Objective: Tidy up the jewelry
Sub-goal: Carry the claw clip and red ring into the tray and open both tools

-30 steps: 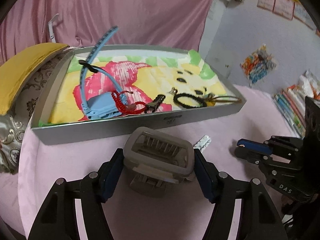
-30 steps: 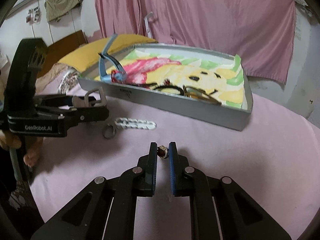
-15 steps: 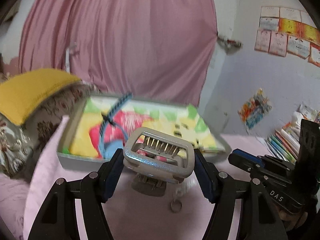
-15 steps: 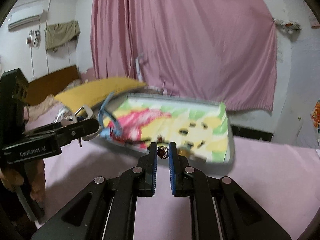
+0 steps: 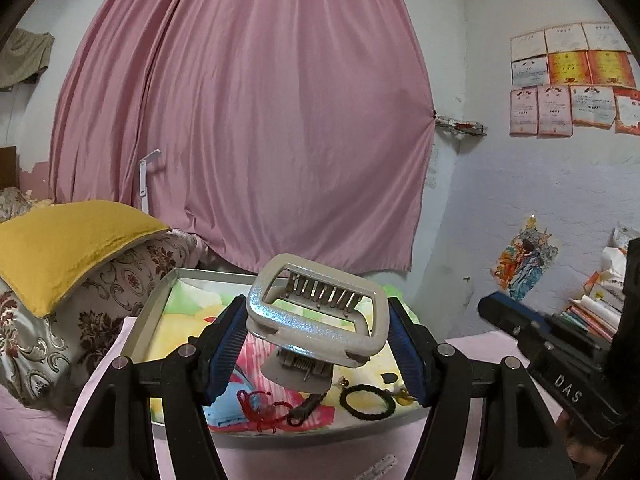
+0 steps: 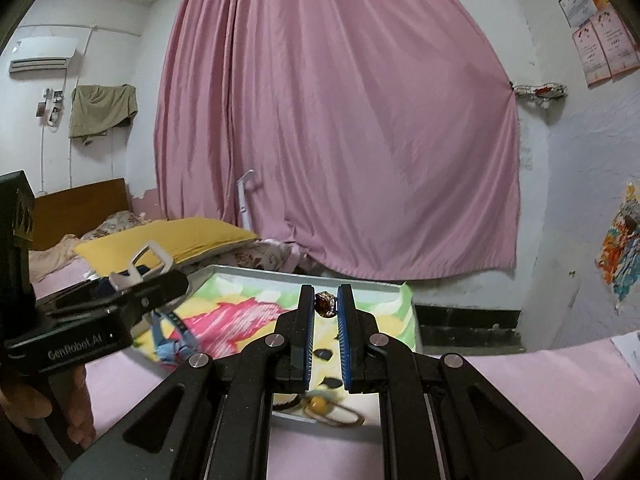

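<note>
Now left claw (image 5: 318,330) clamps glittery grey plastic hair clip (image 5: 316,316); right claw (image 6: 325,307) pinches dark-red-stone ring (image 6: 325,304), grey cartoon-lined tray (image 6: 256,271) at 12 o'clock.

Glittery plastic hair claw (image 5: 316,316); grey tray (image 5: 150,312); matt pink tablecloth (image 6: 520,400).

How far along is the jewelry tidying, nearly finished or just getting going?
Partway. Already in the grey tray: a red cord bracelet and a black hair tie. In hand: the left gripper holds a silvery claw hair clip; the right gripper pinches a small dark-stoned ring. Left: a white chain on the pink cloth.
</note>
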Demonstrator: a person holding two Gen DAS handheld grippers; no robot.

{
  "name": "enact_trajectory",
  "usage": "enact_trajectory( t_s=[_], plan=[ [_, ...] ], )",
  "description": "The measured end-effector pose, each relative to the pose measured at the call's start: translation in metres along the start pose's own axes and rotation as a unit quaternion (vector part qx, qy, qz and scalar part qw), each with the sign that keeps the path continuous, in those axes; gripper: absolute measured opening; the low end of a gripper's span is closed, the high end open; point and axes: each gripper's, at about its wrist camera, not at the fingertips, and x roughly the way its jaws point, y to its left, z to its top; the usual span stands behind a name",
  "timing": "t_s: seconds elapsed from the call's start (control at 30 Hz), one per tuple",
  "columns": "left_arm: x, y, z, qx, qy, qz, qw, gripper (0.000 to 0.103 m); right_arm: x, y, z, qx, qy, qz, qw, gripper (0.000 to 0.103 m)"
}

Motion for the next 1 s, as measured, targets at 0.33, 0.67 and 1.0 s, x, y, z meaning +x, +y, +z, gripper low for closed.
enact_trajectory(
  t_s=[0.33, 0.67, 1.0],
  plan=[
    [0.039, -0.001, -0.004, 0.008, 0.082, 0.025, 0.9963, 0.065, 0.036, -0.002, -0.005, -0.002, 0.056, -0.01, 0.998, 0.01],
    [0.065, 0.006, -0.016, 0.004, 0.162, 0.042, 0.9859, 0.065, 0.064, -0.013, -0.018, 0.009, 0.138, 0.001, 0.99, 0.01],
    [0.079, -0.003, -0.025, 0.044, 0.217, 0.05, 0.9738, 0.065, 0.087, -0.027, -0.037, 0.058, 0.202, 0.033, 0.977, 0.01]
  ],
)
